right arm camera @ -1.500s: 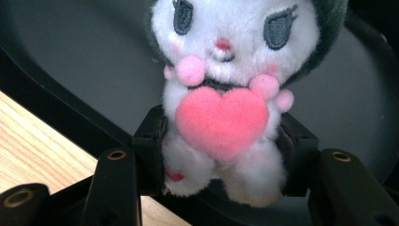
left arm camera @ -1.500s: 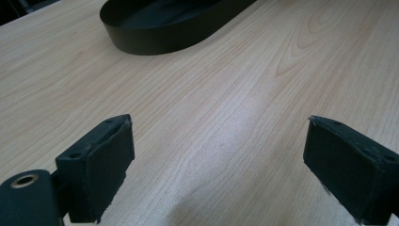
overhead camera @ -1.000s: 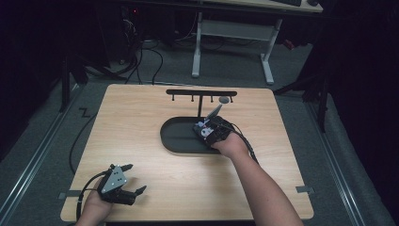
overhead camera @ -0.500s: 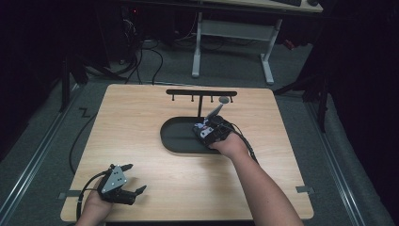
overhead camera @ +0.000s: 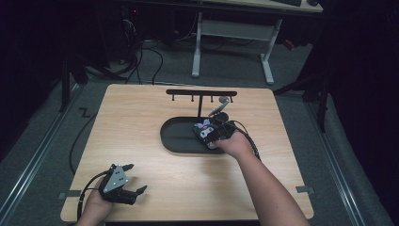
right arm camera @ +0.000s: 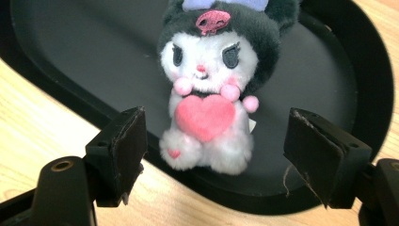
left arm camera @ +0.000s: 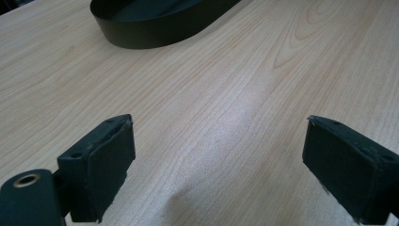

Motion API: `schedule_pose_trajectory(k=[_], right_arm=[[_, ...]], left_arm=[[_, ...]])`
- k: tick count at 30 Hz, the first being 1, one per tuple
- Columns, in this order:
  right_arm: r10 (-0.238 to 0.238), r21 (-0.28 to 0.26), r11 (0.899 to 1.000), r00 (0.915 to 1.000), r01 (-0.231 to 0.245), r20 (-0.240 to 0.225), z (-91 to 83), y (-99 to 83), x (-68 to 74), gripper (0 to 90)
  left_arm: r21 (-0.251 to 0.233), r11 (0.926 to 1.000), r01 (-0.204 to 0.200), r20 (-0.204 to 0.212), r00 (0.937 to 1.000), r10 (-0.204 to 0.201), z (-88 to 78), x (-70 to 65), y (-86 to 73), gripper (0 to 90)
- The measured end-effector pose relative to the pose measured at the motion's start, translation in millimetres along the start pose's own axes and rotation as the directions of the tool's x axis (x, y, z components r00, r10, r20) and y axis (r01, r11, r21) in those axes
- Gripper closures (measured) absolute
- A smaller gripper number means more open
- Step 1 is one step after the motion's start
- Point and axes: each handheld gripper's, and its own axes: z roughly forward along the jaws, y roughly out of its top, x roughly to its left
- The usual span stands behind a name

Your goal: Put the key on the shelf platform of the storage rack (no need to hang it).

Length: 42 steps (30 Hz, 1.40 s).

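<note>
My right gripper (right arm camera: 214,155) has just been opening; its jaws now stand clear of the plush (right arm camera: 211,89), which sits between them in the tray (right arm camera: 329,84), feet at the 6 o'clock rim. If I pull back carelessly, I judge a pad could snag the fur and topple it out. My left gripper (left arm camera: 214,174) hangs open over bare table (left arm camera: 263,70).

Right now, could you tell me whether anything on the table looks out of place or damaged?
Only small things. The plush toy sits at the near rim of the black tray, its feet over the edge. The right gripper, whose jaws have just been opening, stands clear of it, and a pad looks frayed at its edge.
</note>
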Motion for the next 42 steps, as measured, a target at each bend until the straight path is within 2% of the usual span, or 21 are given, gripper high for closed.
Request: schedule_pose_trajectory(k=[2,5,6,8,11,16,18,19,21,25,29,33,37,40,42], right_arm=[[-0.015,-0.018,1.0,0.9999,0.015,0.002,-3.0,-1.9,0.0,22.3],[-0.006,-0.013,1.0,0.9999,0.006,0.009,-6.1,-5.2,1.7,22.3],[-0.018,-0.016,1.0,0.9998,0.019,0.01,-6.4,-6.2,1.6,22.6],[-0.008,-0.017,1.0,1.0,0.008,-0.004,-7.9,-8.2,1.7,22.7],[-0.021,-0.023,1.0,0.9998,0.021,0.002,-10.9,-10.6,0.4,22.9],[-0.013,-0.045,0.999,0.9998,0.012,-0.017,-12.2,-20.0,-2.1,23.9],[-0.034,-0.051,0.998,0.9994,0.034,0.001,-12.6,-24.7,-2.4,23.9],[-0.063,-0.052,0.997,0.9978,0.064,0.02,-13.8,-27.1,-2.0,24.1],[-0.078,-0.061,0.995,0.9966,0.079,0.028,-15.9,-32.2,-0.6,24.1],[-0.053,-0.099,0.994,0.9985,0.053,-0.007,-18.8,-44.2,0.2,23.7],[-0.06,-0.128,0.99,0.9981,0.059,-0.008,-19.7,-57.8,3.6,22.9],[-0.047,-0.197,0.979,0.9988,0.044,-0.014,-23.7,-73.7,6.4,23.9],[-0.073,-0.241,0.968,0.9973,0.069,-0.005,-26.1,-91.7,8.8,23.0],[-0.068,-0.29,0.955,0.9977,0.065,0.0,-27.3,-108.3,8.9,17.8],[-0.059,-0.327,0.943,0.998,0.063,0.023,-25.7,-121.0,8.8,15.6]], left_arm=[[-0.004,1.0,-0.001,-0.001,1.0,0.001,-0.4,0.1,0.5,10.3],[0.001,1.0,-0.002,-0.002,1.0,0.002,-0.2,0.2,0.3,10.3],[0.001,1.0,-0.002,-0.003,1.0,0.002,-0.3,0.3,0.3,10.3],[-0.005,1.0,0.002,-0.002,1.0,-0.002,-0.6,0.3,0.5,10.3],[0.006,1.0,-0.002,-0.003,1.0,0.002,0.2,-0.5,-0.3,10.3],[-0.002,1.0,0.004,-0.008,1.0,-0.004,-2.1,-0.5,-0.6,10.3],[0.006,1.0,0.003,-0.007,1.0,-0.003,-1.5,-0.3,-1.0,10.2],[0.006,1.0,0.005,-0.006,1.0,-0.005,-1.6,-0.4,-1.1,10.2],[0.001,1.0,0.002,-0.007,1.0,-0.002,-2.0,-1.0,-0.1,10.2],[0.008,1.0,-0.002,-0.005,1.0,0.002,-0.3,-2.2,0.5,10.2],[0.006,1.0,-0.004,-0.01,0.9999,0.004,0.9,-2.1,1.3,10.2],[0.006,1.0,-0.004,-0.01,0.9999,0.004,1.5,-1.7,1.4,10.2],[0.007,1.0,-0.006,-0.012,0.9999,0.006,3.0,-1.5,2.3,10.5],[0.01,0.9999,-0.011,-0.011,0.9999,0.011,3.7,-2.7,2.9,10.6],[0.012,0.9998,-0.017,-0.009,0.9998,0.017,3.7,-3.9,3.0,10.5]])
